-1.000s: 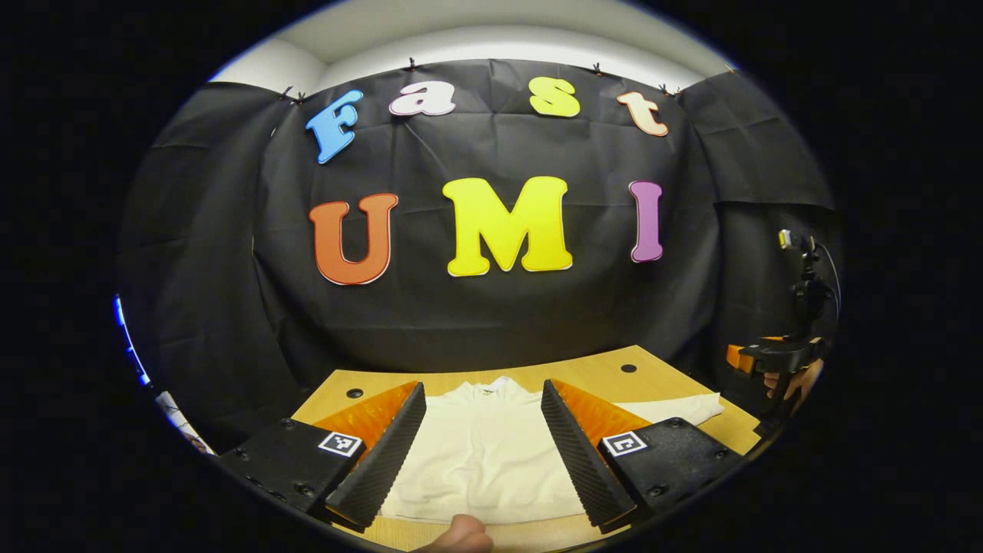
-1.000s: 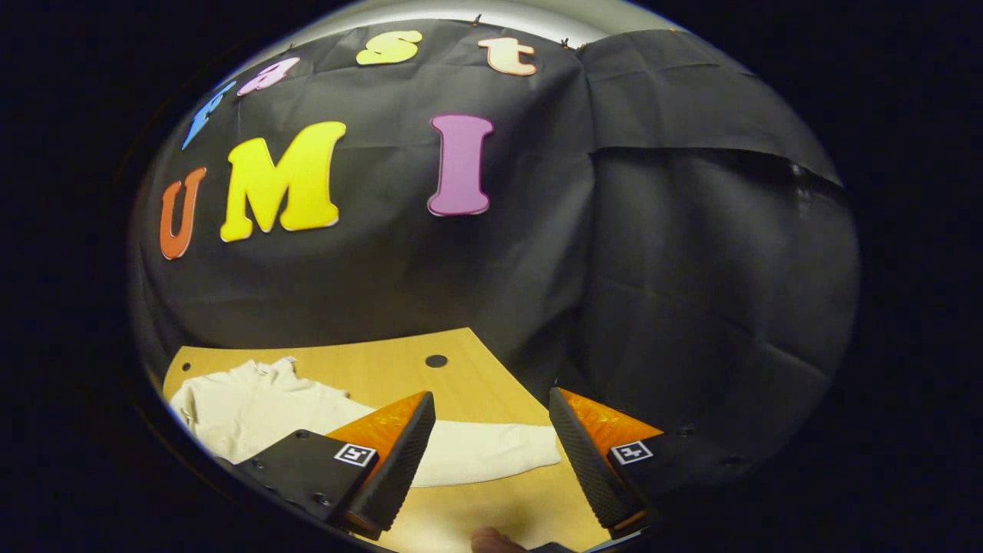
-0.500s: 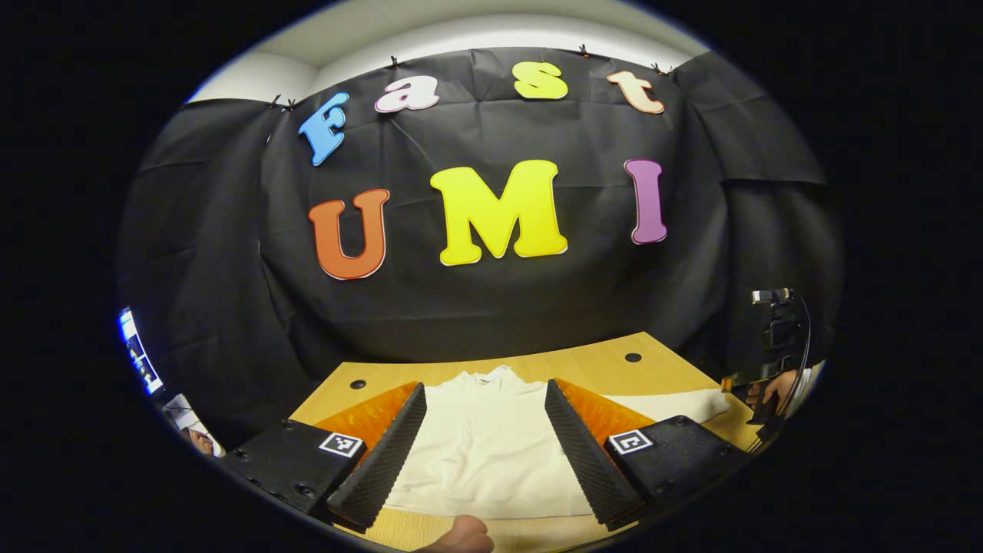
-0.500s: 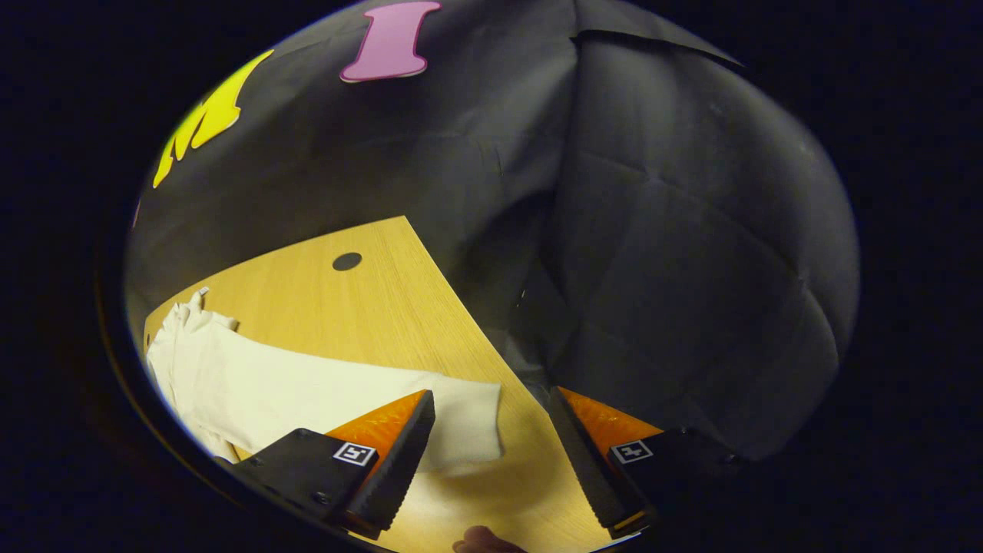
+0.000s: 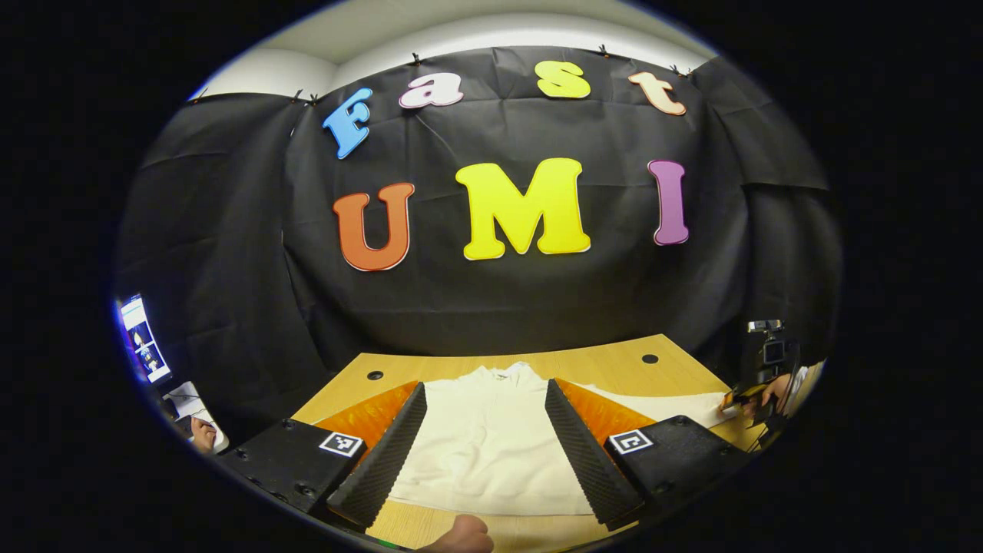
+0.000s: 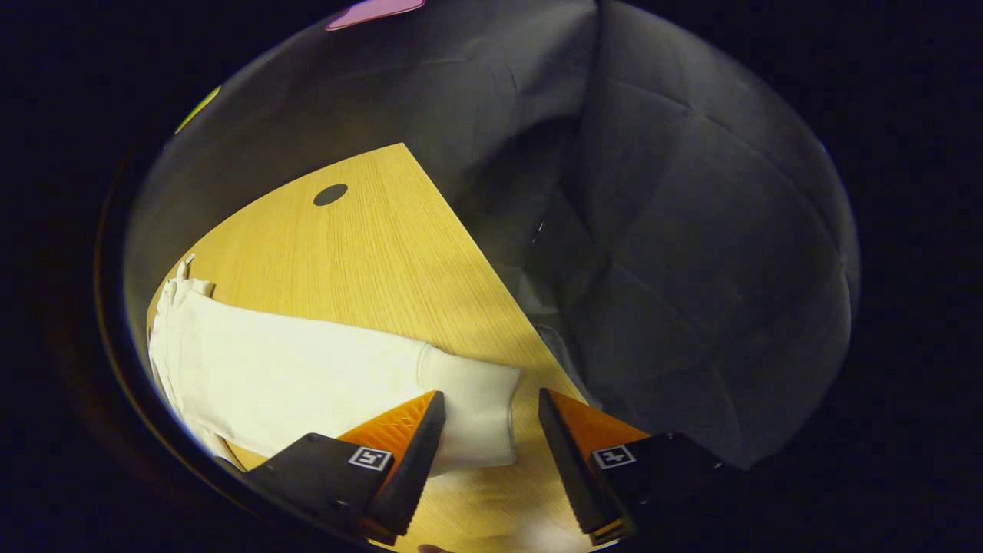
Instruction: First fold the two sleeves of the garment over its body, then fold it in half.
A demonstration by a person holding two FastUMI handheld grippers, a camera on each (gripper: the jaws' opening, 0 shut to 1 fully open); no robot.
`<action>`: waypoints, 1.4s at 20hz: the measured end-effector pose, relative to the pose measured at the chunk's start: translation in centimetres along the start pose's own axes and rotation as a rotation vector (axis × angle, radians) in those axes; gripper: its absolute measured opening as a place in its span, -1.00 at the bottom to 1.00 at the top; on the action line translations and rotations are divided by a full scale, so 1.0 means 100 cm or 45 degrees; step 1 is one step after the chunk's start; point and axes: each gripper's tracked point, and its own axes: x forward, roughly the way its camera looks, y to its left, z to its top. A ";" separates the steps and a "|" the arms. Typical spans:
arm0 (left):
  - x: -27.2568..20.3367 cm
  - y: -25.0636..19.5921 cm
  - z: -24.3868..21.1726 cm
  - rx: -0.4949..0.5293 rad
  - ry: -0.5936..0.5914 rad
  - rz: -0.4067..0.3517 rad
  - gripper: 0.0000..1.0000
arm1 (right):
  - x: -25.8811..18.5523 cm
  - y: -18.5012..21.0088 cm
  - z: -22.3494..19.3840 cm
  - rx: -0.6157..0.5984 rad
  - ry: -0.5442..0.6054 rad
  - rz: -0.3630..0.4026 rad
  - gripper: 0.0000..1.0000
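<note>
A white long-sleeved garment (image 5: 484,438) lies flat on the wooden table (image 5: 607,365), collar toward the wall. My left gripper (image 5: 484,392) hovers open above its body near the hem, touching nothing. The garment's sleeve (image 5: 668,403) stretches out to the right, where a hand holds my right gripper (image 5: 749,395) low at the cuff. In the right gripper view the sleeve (image 6: 307,376) lies straight across the table (image 6: 369,230). Its cuff (image 6: 472,415) reaches into the gap of my right gripper (image 6: 491,399), which is open just above it.
The table has round holes (image 5: 375,375) (image 5: 650,359) near its back corners, one hole (image 6: 330,194) beyond the sleeve. The right table edge (image 6: 499,284) drops off by the cuff against the black cloth. A lit screen (image 5: 140,338) and a person's hand (image 5: 203,435) sit at far left.
My right gripper has tipped downward and come in lower over the sleeve cuff, which now sits between its fingers. My left gripper has shifted only slightly over the garment's body.
</note>
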 end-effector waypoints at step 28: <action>-0.002 0.087 -0.024 -0.013 0.017 -0.054 1.00 | -0.092 0.029 0.053 0.084 0.076 0.090 -0.96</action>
